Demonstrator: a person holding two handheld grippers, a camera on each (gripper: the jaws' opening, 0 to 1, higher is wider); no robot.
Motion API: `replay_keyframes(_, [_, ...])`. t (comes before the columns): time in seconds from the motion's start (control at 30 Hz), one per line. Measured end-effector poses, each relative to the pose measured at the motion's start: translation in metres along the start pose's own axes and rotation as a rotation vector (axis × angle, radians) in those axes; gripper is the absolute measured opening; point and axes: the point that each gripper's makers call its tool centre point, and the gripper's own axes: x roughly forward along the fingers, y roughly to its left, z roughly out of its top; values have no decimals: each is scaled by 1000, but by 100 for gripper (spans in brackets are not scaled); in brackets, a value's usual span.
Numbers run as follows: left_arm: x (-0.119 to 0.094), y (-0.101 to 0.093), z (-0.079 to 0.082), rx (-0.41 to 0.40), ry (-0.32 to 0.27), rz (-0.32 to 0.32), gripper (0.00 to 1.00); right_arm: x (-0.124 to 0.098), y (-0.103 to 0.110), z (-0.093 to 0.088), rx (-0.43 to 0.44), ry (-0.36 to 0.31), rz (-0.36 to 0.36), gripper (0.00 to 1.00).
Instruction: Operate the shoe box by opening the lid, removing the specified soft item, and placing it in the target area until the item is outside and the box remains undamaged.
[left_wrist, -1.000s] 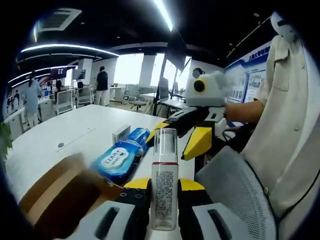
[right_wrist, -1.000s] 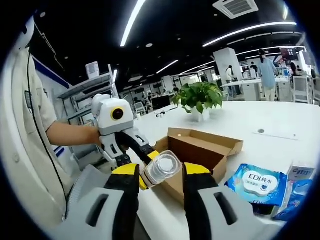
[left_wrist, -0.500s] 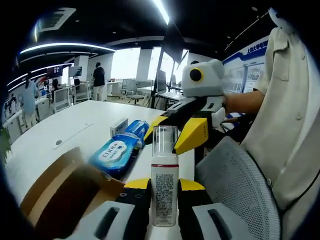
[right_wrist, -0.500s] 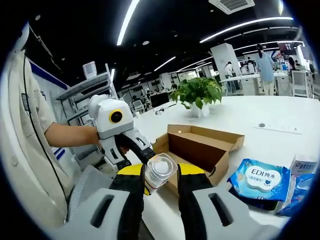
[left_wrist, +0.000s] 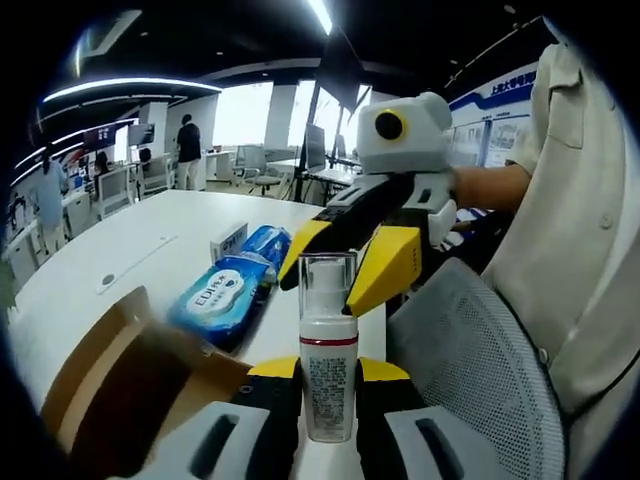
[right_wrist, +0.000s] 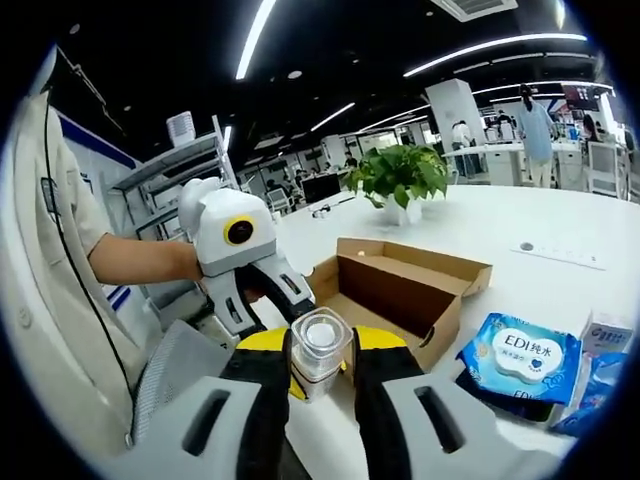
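The left tongs (left_wrist: 328, 385) clamp a white pump bottle (left_wrist: 328, 375) upright by its body. The right tongs (right_wrist: 320, 365) close on its clear cap (right_wrist: 320, 340) from the other end. Just beyond, the brown shoe box (right_wrist: 400, 290) sits open on the white desk (right_wrist: 520, 240), blue wipes packs (right_wrist: 520, 360) beside it.

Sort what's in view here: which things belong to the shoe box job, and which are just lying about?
Job in hand:
- open cardboard box
- pump bottle, held by left gripper at its body and right gripper at its cap

Lying about:
- blue wipes pack
- small white carton
- potted plant
- mesh chair back
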Motion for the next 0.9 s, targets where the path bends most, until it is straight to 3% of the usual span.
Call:
replay_keyframes(0.3, [2, 6, -3, 36, 20, 30, 20, 4, -1, -1, -37, 45, -17, 19])
replay_keyframes(0.57, [-1, 10, 3, 34, 8, 47, 21, 2, -3, 5, -45, 36, -11, 19])
replay_keyframes(0.9, [-10, 21, 7, 29, -2, 91, 29, 0, -10, 17, -54, 22, -18, 19])
